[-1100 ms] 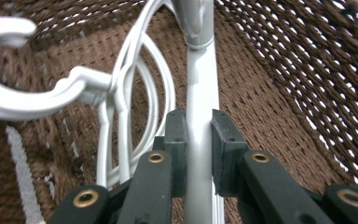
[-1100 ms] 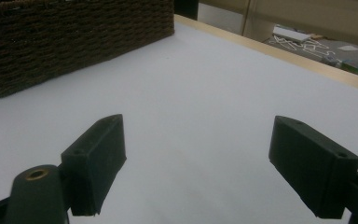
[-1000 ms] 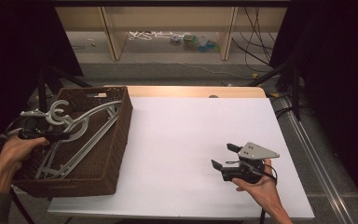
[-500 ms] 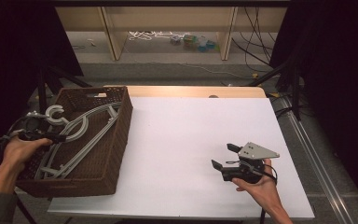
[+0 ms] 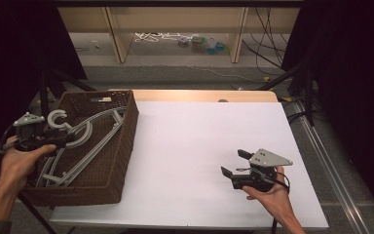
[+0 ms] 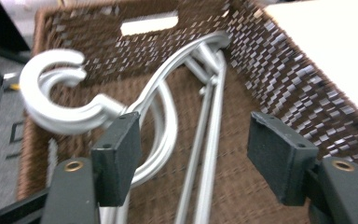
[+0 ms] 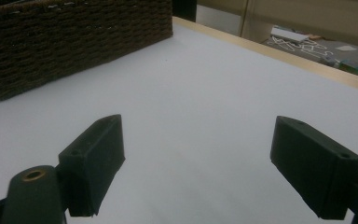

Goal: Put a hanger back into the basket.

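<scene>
Your left claw gapes wide over grey hangers in the wicker basket at the table's left edge; your right claw gapes wide near its front-right corner.

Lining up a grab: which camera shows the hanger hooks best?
The left gripper view: the grey hanger hooks loom large beside the open left gripper. The high view shows them small, above the basket. The right gripper view gives just the basket's outer wall.

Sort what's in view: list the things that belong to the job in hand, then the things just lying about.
Belongs to the job:
- grey hangers
- wicker basket holding them
- left tool, open above the hangers
- right tool, open over the white table

Lying about:
- clutter on the floor beyond the table
- cables
</scene>
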Motion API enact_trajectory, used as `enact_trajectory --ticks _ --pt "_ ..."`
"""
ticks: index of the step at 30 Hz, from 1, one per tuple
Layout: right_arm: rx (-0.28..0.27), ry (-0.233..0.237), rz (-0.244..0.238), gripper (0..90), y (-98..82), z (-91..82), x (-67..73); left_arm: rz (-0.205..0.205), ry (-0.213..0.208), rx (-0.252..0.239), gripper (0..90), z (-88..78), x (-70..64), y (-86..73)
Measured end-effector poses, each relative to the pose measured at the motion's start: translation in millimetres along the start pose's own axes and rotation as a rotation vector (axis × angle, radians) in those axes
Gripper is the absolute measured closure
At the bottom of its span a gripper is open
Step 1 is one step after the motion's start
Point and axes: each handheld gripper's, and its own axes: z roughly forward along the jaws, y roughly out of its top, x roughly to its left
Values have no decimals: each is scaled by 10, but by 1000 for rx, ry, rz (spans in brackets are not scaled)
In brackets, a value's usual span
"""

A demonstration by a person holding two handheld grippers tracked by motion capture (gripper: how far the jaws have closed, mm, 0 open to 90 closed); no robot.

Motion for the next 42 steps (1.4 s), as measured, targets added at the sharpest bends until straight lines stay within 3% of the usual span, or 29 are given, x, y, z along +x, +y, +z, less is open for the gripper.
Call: enact_trajectory --ticks 7,12,15,20,28,29,31,32,33,39,42 --pt "8 -7 -1 183 4 -8 12 7 -47 -104 272 -59 -323 1" --pt "0 -10 4 181 1 -9 18 -4 -111 -186 250 -115 -582 13" --pt "-20 -1 15 179 -14 9 28 15 -142 -212 235 -139 -762 6" --pt "-21 4 30 173 -11 3 48 19 -200 -242 226 -114 -1037 -26" --pt "-26 6 39 172 -5 -12 52 47 -256 -257 219 -64 -1455 -119" --pt "-36 -14 33 170 -10 -6 53 51 -260 -259 219 -57 -1505 -137" --pt "-38 -4 24 170 -14 -7 54 55 -280 -263 217 -37 -1601 -176" --pt "-26 -3 42 170 -15 -21 70 63 -284 -265 216 -31 -1650 -200" --pt "-38 -20 35 170 -18 -26 74 67 -297 -267 216 -20 -1698 -225" --pt "-40 -20 38 170 -22 -102 152 93 -346 -281 194 35 -1901 -378" --pt "-47 -20 34 169 -35 -123 188 84 -355 -304 177 60 -1945 -457"
